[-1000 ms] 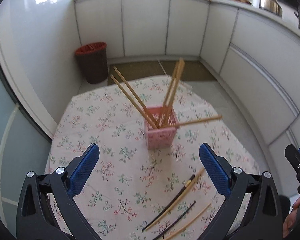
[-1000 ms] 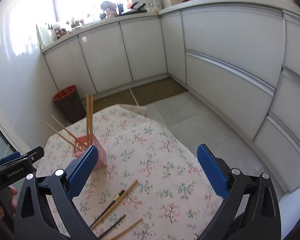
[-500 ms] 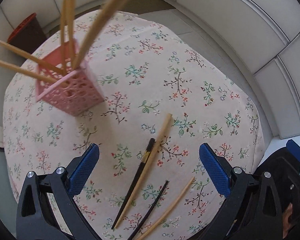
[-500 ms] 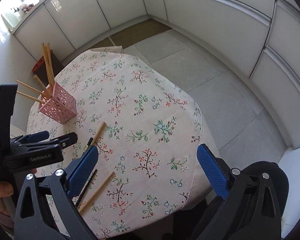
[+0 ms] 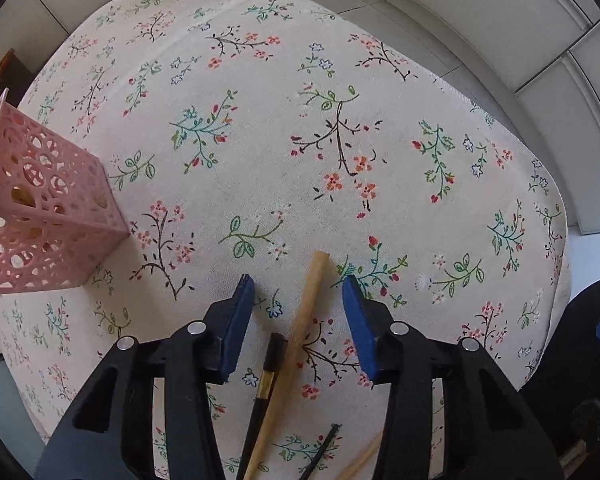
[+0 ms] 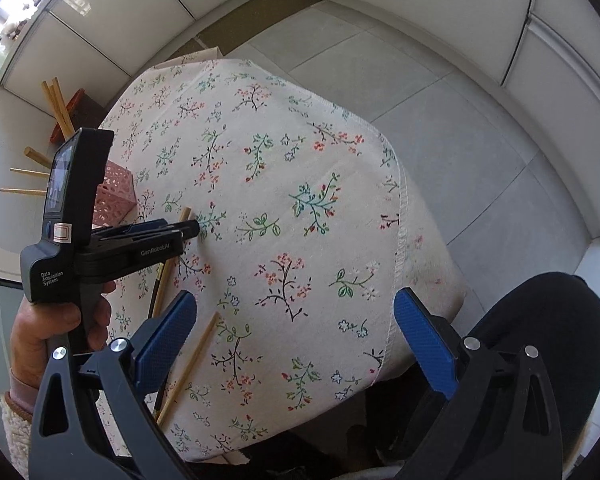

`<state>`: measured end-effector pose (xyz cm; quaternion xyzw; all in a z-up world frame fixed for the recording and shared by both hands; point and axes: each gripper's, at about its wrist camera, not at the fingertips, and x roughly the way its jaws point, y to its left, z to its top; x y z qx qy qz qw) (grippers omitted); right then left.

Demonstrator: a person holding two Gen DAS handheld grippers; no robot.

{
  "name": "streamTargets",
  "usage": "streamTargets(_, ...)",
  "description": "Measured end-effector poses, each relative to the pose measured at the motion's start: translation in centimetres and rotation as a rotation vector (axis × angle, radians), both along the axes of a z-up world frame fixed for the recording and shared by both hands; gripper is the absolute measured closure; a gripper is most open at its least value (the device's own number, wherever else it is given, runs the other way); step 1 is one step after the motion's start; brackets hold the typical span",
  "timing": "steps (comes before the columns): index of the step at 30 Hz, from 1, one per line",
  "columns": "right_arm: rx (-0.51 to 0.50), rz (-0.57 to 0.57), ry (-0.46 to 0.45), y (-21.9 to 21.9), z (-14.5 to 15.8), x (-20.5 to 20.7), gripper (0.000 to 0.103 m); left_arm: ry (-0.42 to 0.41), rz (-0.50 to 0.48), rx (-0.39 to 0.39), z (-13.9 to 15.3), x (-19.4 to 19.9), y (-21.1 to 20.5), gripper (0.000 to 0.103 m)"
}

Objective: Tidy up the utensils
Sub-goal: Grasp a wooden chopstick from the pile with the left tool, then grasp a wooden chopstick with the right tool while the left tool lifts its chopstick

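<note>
On the flowered tablecloth [image 5: 340, 100] lie a light wooden chopstick [image 5: 300, 340] and a black chopstick [image 5: 266, 376] side by side. My left gripper [image 5: 297, 280] points straight down over them, its jaws closing with the wooden chopstick between the blue pads [image 5: 238, 320], not pressed. A pink lattice holder [image 5: 40, 216] with several wooden chopsticks [image 6: 56, 108] stands to the left. In the right wrist view the left gripper [image 6: 192, 228] sits low over that chopstick [image 6: 185, 212]. My right gripper [image 6: 294, 296] hangs open above the cloth, with nothing between its fingers.
Another wooden chopstick [image 6: 192, 360] and a second black one [image 5: 324, 448] lie near the table's front edge. A hand [image 6: 52, 328] holds the left gripper. Grey floor tiles [image 6: 440, 92], white cabinets and a red bin [image 6: 72, 116] surround the table. A dark rounded shape [image 6: 540, 340] is at the lower right.
The left gripper has dropped close to the cloth over the loose chopsticks, and its jaws have narrowed around the wooden one. The right gripper has sunk and tilted further down.
</note>
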<state>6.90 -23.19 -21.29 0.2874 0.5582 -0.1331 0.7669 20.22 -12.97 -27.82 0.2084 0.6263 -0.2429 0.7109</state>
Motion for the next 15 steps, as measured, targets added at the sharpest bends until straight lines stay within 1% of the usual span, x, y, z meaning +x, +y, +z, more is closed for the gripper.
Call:
streamTargets(1,0.012,-0.002,0.015,0.0,-0.3,-0.1,0.007,-0.011,-0.003,0.006,0.1,0.0,0.1,0.071)
streamTargets(2,0.028,-0.007,0.031,0.1,-0.6,-0.1,0.007,-0.023,-0.006,0.008,0.1,0.1,0.1,0.081)
streamTargets(3,0.040,-0.012,0.044,0.1,-0.9,-0.2,0.007,-0.032,-0.009,0.004,0.1,0.1,0.1,0.084)
streamTargets(4,0.055,-0.018,0.057,0.1,-1.3,-0.2,0.007,-0.039,-0.014,0.000,0.2,0.1,0.1,0.092)
streamTargets(5,0.072,-0.022,0.070,0.1,-1.6,-0.3,0.007,-0.048,-0.021,0.000,0.2,0.0,0.0,0.095)
streamTargets(8,0.100,-0.035,0.094,0.4,-2.2,-0.3,0.007,-0.074,-0.024,0.003,0.4,-0.1,-0.3,0.096)
streamTargets(11,0.110,-0.025,0.107,1.5,-2.3,-0.2,0.007,-0.121,0.007,0.000,1.5,-0.3,0.5,0.096)
streamTargets(15,0.155,-0.004,0.138,3.8,-3.1,0.7,0.008,-0.184,0.024,-0.065,5.6,-1.5,3.1,0.097)
